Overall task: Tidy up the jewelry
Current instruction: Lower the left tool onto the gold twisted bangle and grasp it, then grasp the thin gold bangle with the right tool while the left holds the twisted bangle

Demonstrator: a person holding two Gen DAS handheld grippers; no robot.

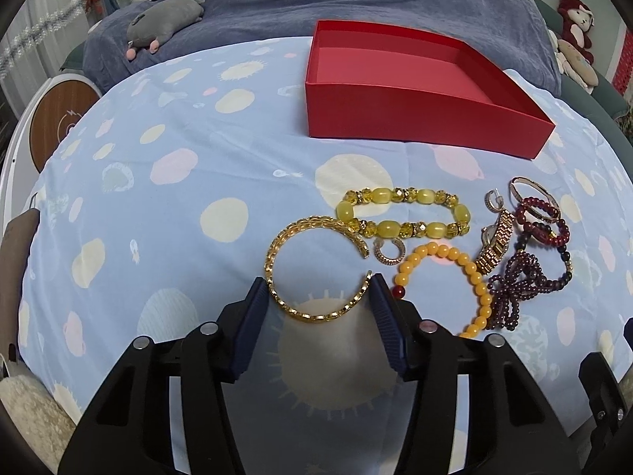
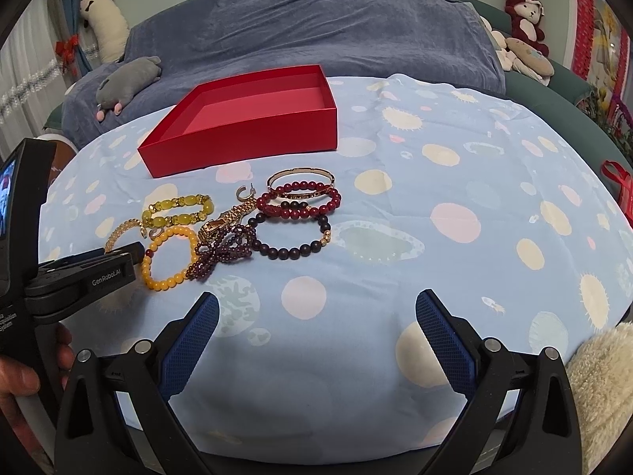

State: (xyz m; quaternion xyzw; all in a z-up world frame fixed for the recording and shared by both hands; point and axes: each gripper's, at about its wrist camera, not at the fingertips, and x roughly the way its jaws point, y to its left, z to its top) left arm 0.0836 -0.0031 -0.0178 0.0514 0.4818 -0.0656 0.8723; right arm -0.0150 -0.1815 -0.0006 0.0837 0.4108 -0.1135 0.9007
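Presently my left gripper clamps the gold cuff, nearest me from the empty red box, for lifting; my right gripper waits open.

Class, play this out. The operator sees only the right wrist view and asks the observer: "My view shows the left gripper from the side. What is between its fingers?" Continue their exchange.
Observer: The gold cuff bracelet. The left gripper has a pad against each side of it.
Operator: Is that cuff a closed ring?
Observer: No. It has a gap, on the side facing the small hoop earring.
Operator: Does anything lie inside the cuff?
Observer: Only the blue patterned cloth shows there.
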